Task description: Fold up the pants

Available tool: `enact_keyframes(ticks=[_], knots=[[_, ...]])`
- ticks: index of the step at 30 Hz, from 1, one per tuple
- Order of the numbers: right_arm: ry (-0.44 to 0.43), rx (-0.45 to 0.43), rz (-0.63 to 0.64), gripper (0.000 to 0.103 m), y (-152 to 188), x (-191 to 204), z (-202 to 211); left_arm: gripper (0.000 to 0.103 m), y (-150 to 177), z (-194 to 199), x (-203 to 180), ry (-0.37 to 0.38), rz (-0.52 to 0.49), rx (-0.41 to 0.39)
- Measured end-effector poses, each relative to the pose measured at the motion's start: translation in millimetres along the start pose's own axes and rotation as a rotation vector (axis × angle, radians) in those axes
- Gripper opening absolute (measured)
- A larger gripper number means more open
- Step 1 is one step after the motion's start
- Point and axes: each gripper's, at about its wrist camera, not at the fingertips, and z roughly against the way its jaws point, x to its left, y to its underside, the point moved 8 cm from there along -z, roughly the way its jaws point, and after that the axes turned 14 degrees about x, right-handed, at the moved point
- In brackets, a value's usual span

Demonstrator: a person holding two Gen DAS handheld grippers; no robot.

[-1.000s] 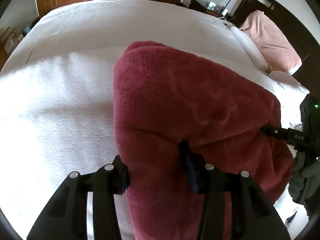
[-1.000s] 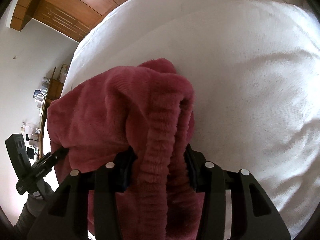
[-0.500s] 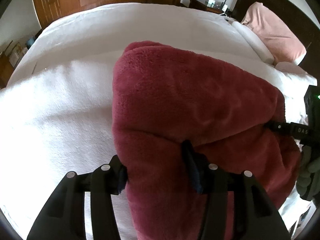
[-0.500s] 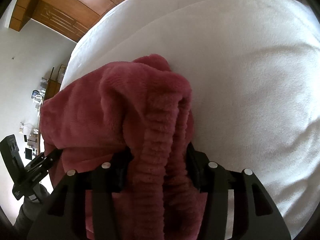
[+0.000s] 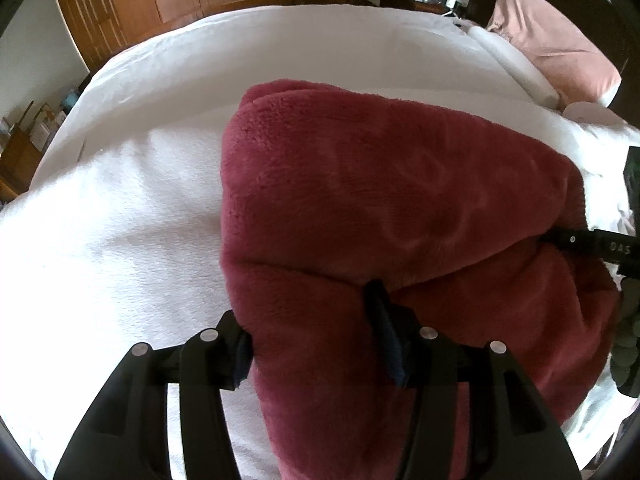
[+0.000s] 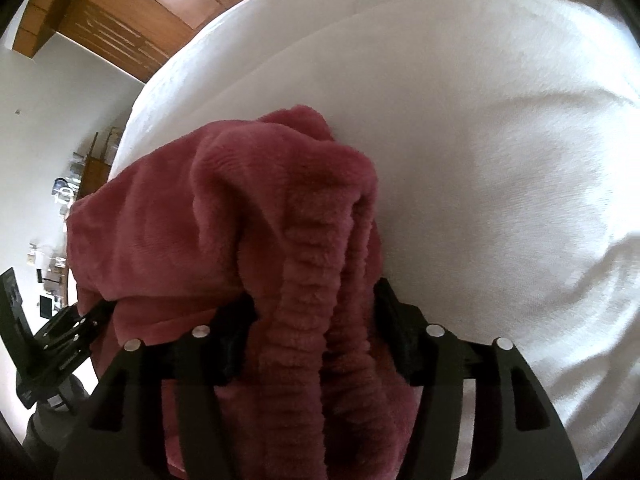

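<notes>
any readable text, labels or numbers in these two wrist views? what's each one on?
"DAS" (first letter unsure): white letters on the right gripper finger, left wrist view.
Pink pillow: small dark marking, too blurred to read.
Shelf clutter, right wrist view: too small to read.
Red pants: no text visible.

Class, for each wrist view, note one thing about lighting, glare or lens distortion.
Left wrist view: fisheye bends the bed edge into an arc, and the white cover glares near the red pants. Right wrist view: dark vignette in the corners, bedding blown out on the right, wardrobe lines curved.
</notes>
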Motion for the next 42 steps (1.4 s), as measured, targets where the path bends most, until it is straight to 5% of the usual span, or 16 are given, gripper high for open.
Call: enact_keyframes(ticks=[3,11,18,24,32,42], knots=[[0.040,-0.025,0.000,0.068,2,6,7,0.066,-1,3,3,-0.048,0.001,-0.006],[0.232,-0.151,0.069,0.068,11,30,51,0.066,5,19,2,-0.103,-0.022,-0.018],[0.259,-0.263,0.114,0.067,16,60,90,0.066,15,37,4,-0.101,-0.004,-0.048],[0.216,-0.218,0.271,0.061,13,102,65,0.066,23,47,6,-0.126,0.003,-0.056],[0.302,-0.129,0.218,0.060,-22,69,2,0.066,34,57,13,-0.146,0.023,-0.050],[0.308,-0.125,0.223,0.060,-25,66,-1,0.066,82,54,-11,-0.061,0.030,0.019]])
